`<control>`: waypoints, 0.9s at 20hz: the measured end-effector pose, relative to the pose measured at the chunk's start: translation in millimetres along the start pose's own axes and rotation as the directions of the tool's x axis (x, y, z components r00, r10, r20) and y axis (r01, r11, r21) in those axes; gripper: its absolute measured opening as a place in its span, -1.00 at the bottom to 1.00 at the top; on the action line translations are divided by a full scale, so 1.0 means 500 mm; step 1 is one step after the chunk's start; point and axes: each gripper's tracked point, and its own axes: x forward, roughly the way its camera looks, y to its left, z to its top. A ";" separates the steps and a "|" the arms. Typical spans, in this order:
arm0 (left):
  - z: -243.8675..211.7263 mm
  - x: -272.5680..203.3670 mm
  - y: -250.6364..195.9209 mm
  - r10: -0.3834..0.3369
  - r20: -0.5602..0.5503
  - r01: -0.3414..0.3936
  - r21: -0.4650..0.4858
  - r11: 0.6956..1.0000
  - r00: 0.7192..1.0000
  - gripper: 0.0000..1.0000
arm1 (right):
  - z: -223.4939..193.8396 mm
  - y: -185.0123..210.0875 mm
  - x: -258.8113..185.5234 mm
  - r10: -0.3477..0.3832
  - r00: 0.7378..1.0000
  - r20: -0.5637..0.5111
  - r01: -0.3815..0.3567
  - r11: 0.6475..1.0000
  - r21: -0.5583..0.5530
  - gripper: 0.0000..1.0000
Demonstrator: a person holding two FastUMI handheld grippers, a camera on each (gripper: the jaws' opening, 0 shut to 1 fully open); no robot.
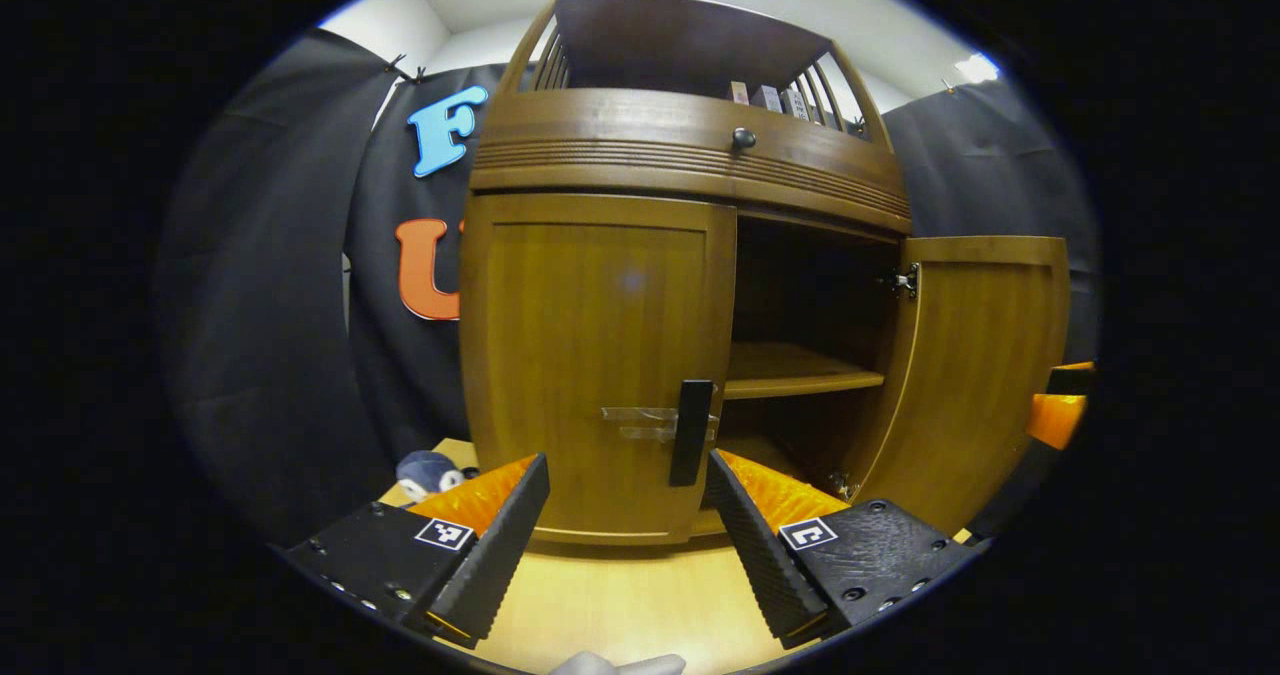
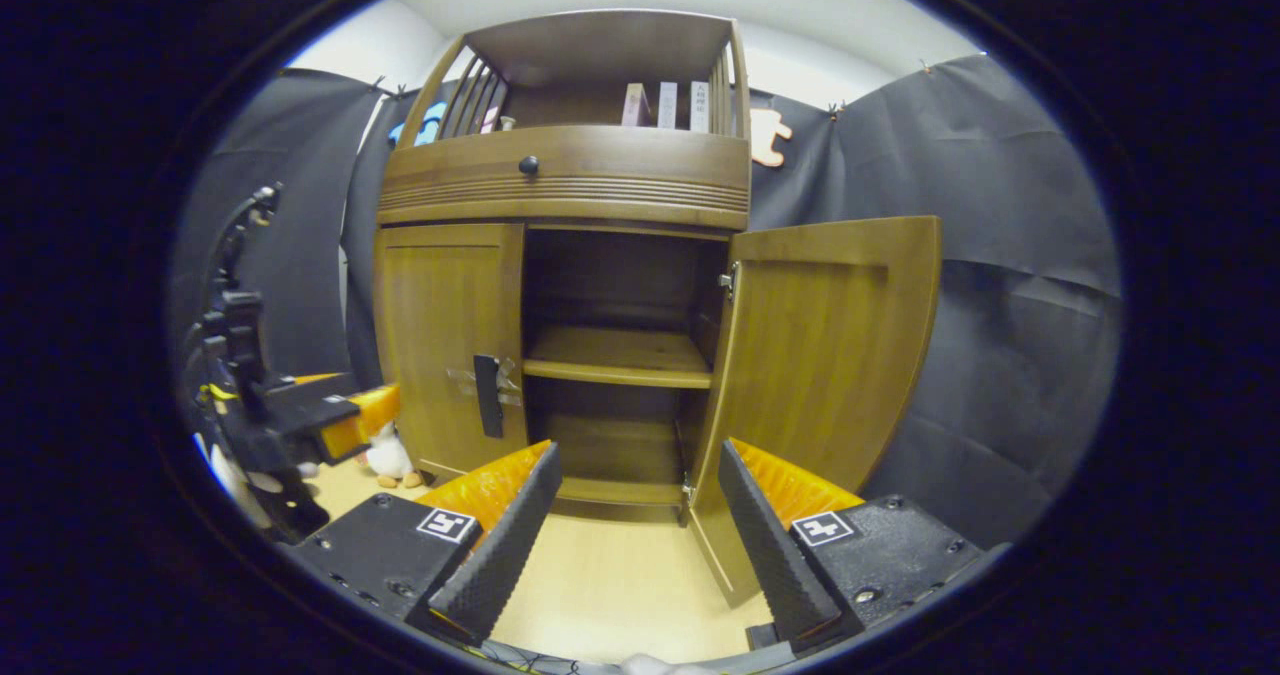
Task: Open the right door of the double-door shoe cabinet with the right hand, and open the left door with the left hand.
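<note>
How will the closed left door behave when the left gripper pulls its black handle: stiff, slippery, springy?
The left door looks like a rigid wood panel, so it should probably swing, not flex. Its black handle is a slim, smooth upright bar; the jaws of the left gripper might slip. The already open right door stays open unheld, so spring-back seems unlikely.

The shoe cabinet (image 2: 600, 175) is brown wood. Its left door (image 1: 590, 355) has a black handle (image 1: 691, 432). The left gripper (image 1: 625, 525) is black and orange with ridged pads.
</note>
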 end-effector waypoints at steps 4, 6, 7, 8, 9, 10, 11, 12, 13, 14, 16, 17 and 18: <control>-0.039 0.116 -0.047 -0.012 0.012 0.012 0.042 0.999 1.000 0.90 | 0.003 -0.012 0.005 -0.001 1.000 -0.016 0.001 1.000 -0.030 1.00; -0.038 0.165 -0.062 -0.015 0.035 0.012 0.073 0.997 0.999 0.90 | 0.001 -0.023 0.002 -0.010 1.000 -0.022 0.009 0.999 -0.053 1.00; -0.040 0.185 -0.068 -0.017 0.037 0.014 0.075 0.997 0.999 0.90 | -0.002 -0.029 0.002 -0.013 0.999 -0.029 0.011 0.998 -0.062 1.00; -0.042 0.203 -0.077 -0.023 0.036 0.020 0.065 0.998 0.999 0.89 | -0.007 -0.034 0.001 -0.015 0.999 -0.036 0.012 0.998 -0.068 1.00; -0.045 0.217 -0.088 -0.030 0.038 0.027 0.056 0.998 0.999 0.89 | -0.009 -0.040 0.000 -0.017 0.999 -0.041 0.014 0.997 -0.071 1.00; -0.045 0.229 -0.094 -0.030 0.039 0.028 0.057 0.998 0.999 0.90 | -0.012 -0.048 -0.001 -0.023 0.999 -0.048 0.019 0.997 -0.074 1.00; -0.045 0.238 -0.095 -0.024 0.048 0.021 0.065 0.998 0.999 0.89 | -0.015 -0.056 -0.003 -0.027 0.998 -0.053 0.024 0.997 -0.073 0.99; -0.041 0.247 -0.098 -0.025 0.058 0.021 0.073 0.997 0.998 0.69 | -0.021 -0.063 -0.003 -0.031 0.998 -0.060 0.027 0.997 -0.069 1.00; -0.038 0.258 -0.098 -0.018 0.065 0.012 0.084 0.996 0.998 0.84 | -0.026 -0.070 -0.005 -0.033 0.997 -0.064 0.029 0.997 -0.065 1.00; -0.041 0.270 -0.098 -0.016 0.063 0.010 0.093 0.996 0.998 0.78 | -0.033 -0.077 -0.008 -0.036 0.997 -0.070 0.031 0.998 -0.062 1.00; -0.049 0.277 -0.097 -0.019 0.053 0.014 0.085 0.996 0.998 0.34 | -0.038 -0.082 -0.005 -0.035 0.996 -0.079 0.030 0.998 -0.061 1.00; -0.052 0.278 -0.095 -0.008 0.046 0.005 0.074 0.997 0.999 0.24 | -0.038 -0.081 -0.006 -0.030 0.996 -0.083 0.026 0.998 -0.059 1.00; -0.054 0.285 -0.093 -0.010 0.042 0.007 0.067 0.998 0.999 0.14 | -0.038 -0.080 -0.006 -0.024 0.996 -0.085 0.019 0.998 -0.058 1.00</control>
